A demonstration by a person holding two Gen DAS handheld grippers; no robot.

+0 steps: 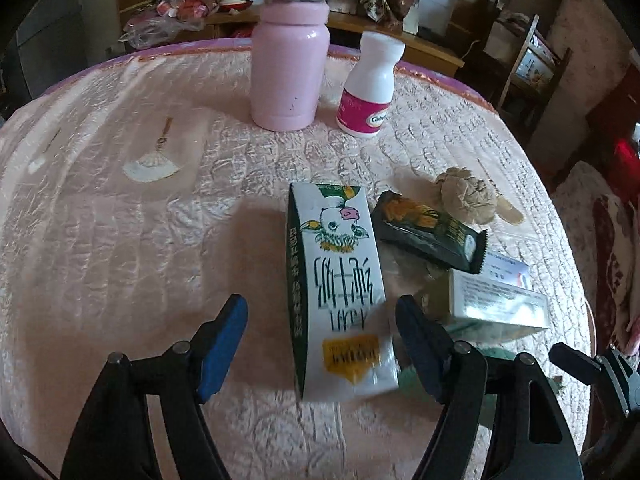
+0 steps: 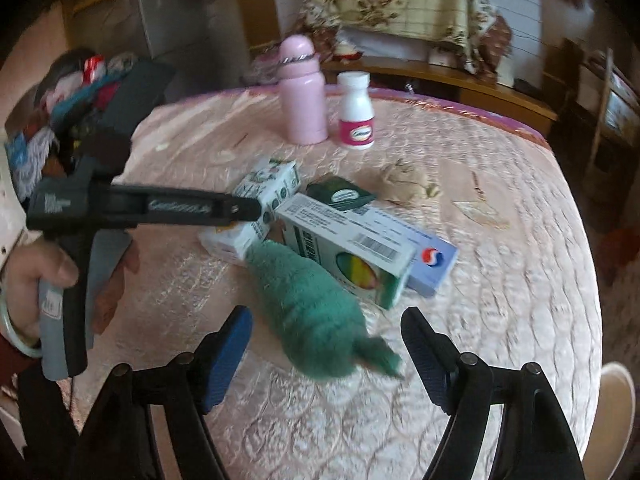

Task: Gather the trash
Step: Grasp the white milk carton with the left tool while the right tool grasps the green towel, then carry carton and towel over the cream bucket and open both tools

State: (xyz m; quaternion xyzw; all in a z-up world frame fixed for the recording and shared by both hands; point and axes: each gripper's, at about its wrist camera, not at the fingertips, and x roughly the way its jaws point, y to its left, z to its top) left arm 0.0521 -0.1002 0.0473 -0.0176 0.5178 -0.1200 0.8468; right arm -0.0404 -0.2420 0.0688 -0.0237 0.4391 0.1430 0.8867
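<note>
Pretty crowded table (image 1: 120,240) here, covered in a pink quilted cloth. At the back, a pink flask (image 1: 290,52) and a white pill bottle (image 1: 370,88) are standing upright just beside each other, well apart from the trash pile.

The trash is being bunched up near the middle: a milk carton (image 1: 336,280) lying flat, a dark snack wrapper (image 1: 432,228) just to its right, a crumpled paper ball (image 1: 466,196) behind that, and a white-and-green box (image 1: 496,304) resting on a pale blue box (image 2: 432,264).

The left gripper (image 1: 320,340) is being held wide open over the near end of the carton; the carton sits between the blue pads (image 1: 222,344) with a clear gap on the left, so nothing is being squeezed. The right pad is crowded by the boxes beside it.

The right gripper (image 2: 326,352) is also being held open, with a green fuzzy cloth (image 2: 312,304) lying between its fingers, not pinched. The cloth is touching the carton and the green box.

Only a sliver of that cloth is being caught in the left view. The right view alone is showing the left gripper from the side, gripped by a hand (image 2: 44,276), plus the blue box's logo. The carton's cow print is readable only from the left.
</note>
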